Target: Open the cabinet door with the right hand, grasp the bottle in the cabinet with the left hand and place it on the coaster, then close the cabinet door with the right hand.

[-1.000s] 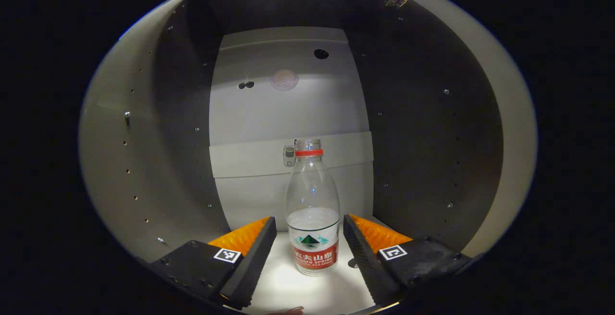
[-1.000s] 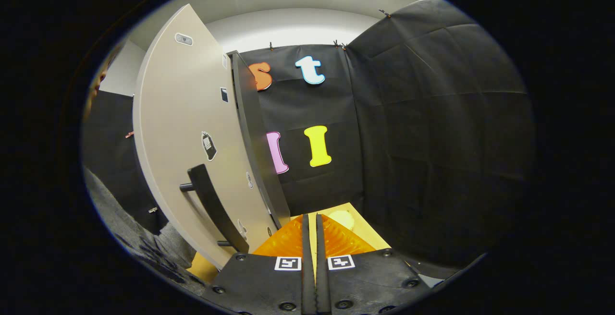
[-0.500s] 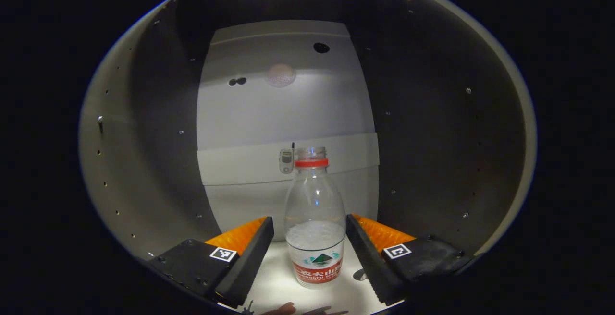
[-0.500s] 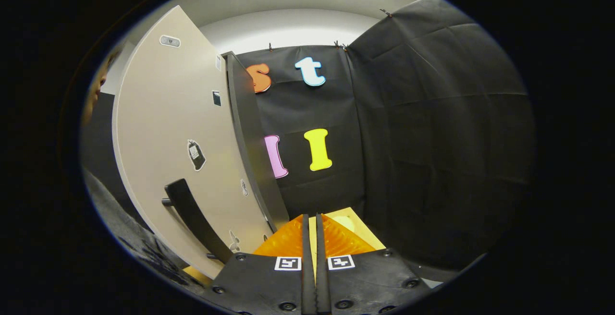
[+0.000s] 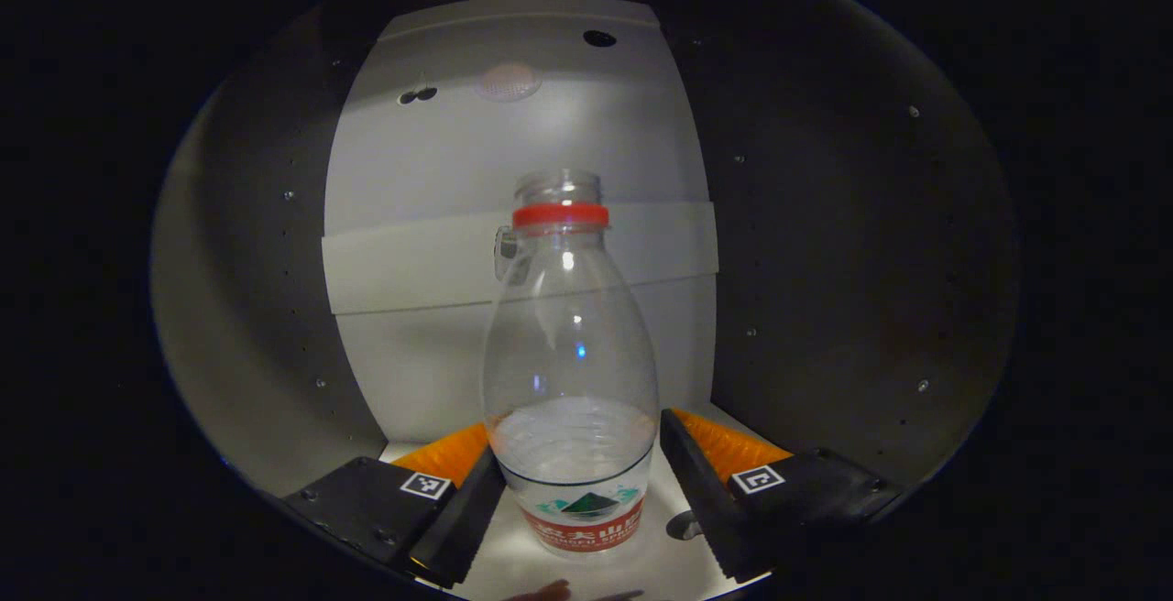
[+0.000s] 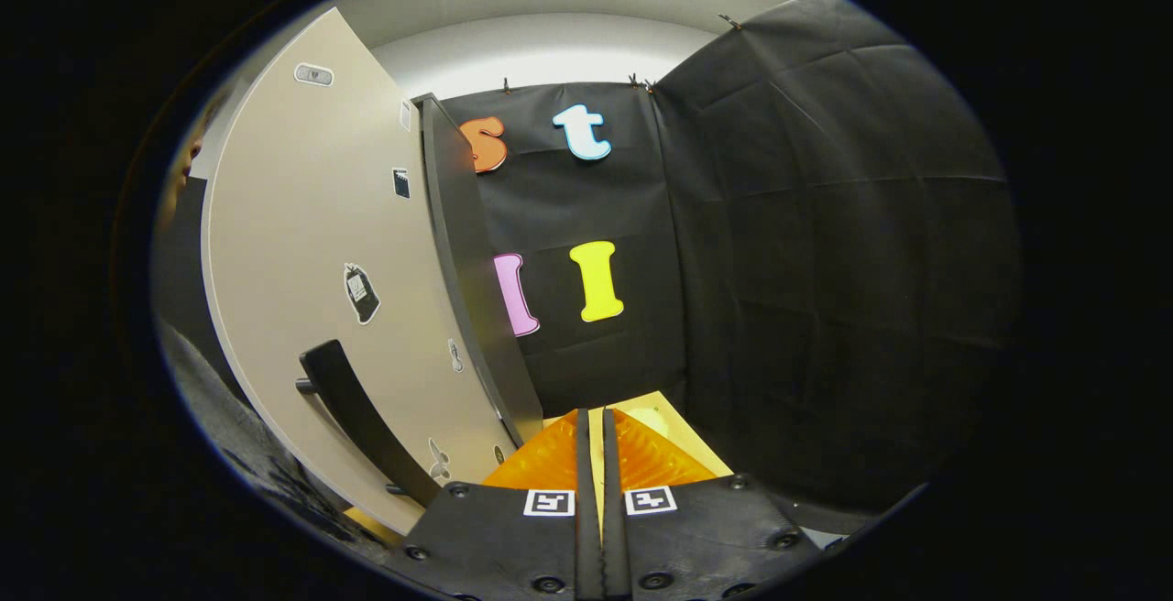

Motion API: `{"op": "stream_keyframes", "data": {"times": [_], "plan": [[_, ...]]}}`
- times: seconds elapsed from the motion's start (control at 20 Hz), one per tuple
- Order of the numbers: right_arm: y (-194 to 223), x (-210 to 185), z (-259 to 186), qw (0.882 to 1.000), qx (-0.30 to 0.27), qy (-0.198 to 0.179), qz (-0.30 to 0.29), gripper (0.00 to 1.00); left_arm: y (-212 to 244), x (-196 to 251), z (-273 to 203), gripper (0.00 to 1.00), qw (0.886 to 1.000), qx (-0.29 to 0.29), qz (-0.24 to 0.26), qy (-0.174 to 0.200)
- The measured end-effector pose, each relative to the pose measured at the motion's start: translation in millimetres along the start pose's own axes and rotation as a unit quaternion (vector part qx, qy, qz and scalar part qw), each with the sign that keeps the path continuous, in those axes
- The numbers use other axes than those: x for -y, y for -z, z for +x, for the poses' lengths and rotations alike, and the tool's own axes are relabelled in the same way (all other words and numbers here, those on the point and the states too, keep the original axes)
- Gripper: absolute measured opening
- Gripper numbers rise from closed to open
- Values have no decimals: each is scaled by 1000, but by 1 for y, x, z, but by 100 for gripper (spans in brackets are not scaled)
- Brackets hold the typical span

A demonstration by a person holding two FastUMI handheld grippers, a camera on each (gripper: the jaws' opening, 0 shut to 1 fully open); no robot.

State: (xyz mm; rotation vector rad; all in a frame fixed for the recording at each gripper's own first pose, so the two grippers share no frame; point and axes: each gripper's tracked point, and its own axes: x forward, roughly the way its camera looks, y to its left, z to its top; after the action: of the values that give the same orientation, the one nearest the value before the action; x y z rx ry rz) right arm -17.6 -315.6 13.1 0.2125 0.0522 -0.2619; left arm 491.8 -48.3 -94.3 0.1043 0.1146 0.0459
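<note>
A clear plastic bottle (image 5: 573, 372) with a red neck ring, no cap and a little water stands upright on the cabinet's pale floor (image 5: 674, 564). My left gripper (image 5: 579, 443) is open inside the cabinet, with the bottle's lower body between its fingers. I cannot tell if they touch it. My right gripper (image 6: 593, 418) is shut on nothing, outside and to the right of the open beige cabinet door (image 6: 302, 216) and its dark bar handle (image 6: 353, 409). Past its fingertips a pale round thing (image 6: 652, 418), perhaps the coaster, lies on the yellow table (image 6: 696, 450).
Dark cabinet side walls (image 5: 825, 262) close in on both sides of the bottle, and the pale back panel (image 5: 513, 152) is behind it. The cabinet's dark side edge (image 6: 458, 253) stands right of the door. A person's grey sleeve (image 6: 215, 427) is at the lower left.
My left gripper has pushed deeper into the cabinet, so the bottle now sits between its fingers and looks much larger. The right gripper stayed shut and drifted slightly.
</note>
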Motion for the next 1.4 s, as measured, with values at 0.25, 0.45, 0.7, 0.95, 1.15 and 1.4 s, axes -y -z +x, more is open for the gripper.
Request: {"op": "stream_keyframes", "data": {"times": [0.25,0.45,0.7,0.95,1.15,1.4], "plan": [[0,-3,-4,1000,-3,0,-3,5,-13,-1,-10,78,1000,17,-17,4],[-2,-10,-9,1000,10,-1,-7,5,-34,-4,-46,78,999,45,-3,9],[0,-30,-33,999,21,0,-26,6,-50,-12,-97,78,998,62,-5,32],[-1,-58,-77,998,44,11,-39,5,-52,-25,-161,78,996,71,1,52],[1,-104,-116,997,57,-14,-50,6,-47,-40,-223,78,995,73,-10,72],[3,-187,-128,991,76,-99,-57,0,-26,-65,-298,79,994,69,-3,85]]}}
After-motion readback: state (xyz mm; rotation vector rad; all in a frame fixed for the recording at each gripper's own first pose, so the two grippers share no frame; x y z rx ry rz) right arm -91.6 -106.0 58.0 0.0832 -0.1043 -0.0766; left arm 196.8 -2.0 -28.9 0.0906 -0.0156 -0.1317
